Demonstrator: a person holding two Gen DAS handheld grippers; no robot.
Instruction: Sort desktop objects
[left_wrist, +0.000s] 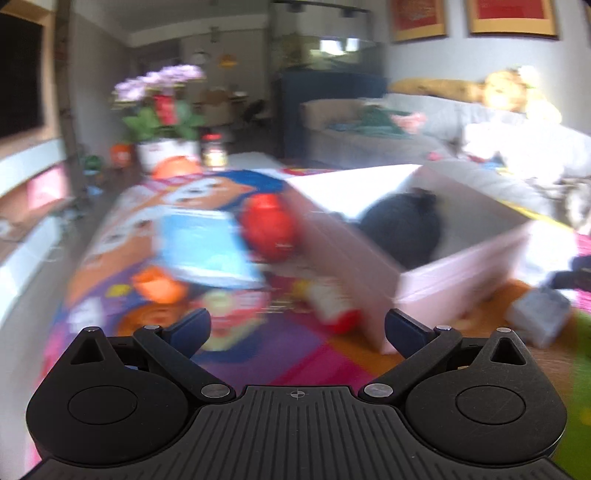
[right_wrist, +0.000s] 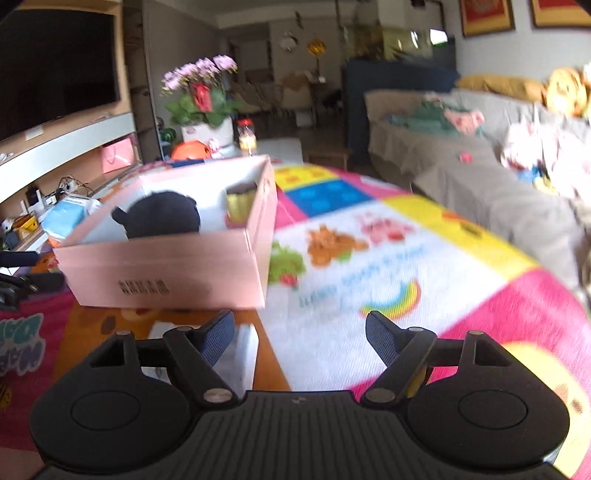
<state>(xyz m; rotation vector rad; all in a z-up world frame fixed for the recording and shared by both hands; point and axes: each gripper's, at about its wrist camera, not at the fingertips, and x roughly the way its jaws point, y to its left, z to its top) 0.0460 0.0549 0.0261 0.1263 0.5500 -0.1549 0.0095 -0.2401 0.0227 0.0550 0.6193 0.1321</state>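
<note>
The pink box (right_wrist: 162, 266) sits ahead and left of the right tool (right_wrist: 300, 332), on the colourful tabletop (right_wrist: 369, 258), with a black pouch (right_wrist: 162, 216) inside. A small white box (right_wrist: 242, 350) lies just under the right tool's left finger. Both tools stand released and empty; the left tool (left_wrist: 297, 328) faces a red toy (left_wrist: 267, 225) and a blue packet (left_wrist: 205, 247), well ahead beside the box.

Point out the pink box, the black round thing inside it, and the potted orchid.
pink box (right_wrist: 162, 275): right wrist view, on its near side wall.
black round thing (right_wrist: 162, 216): right wrist view, on its rounded top.
potted orchid (right_wrist: 201, 70): right wrist view, on the purple blossoms.
</note>
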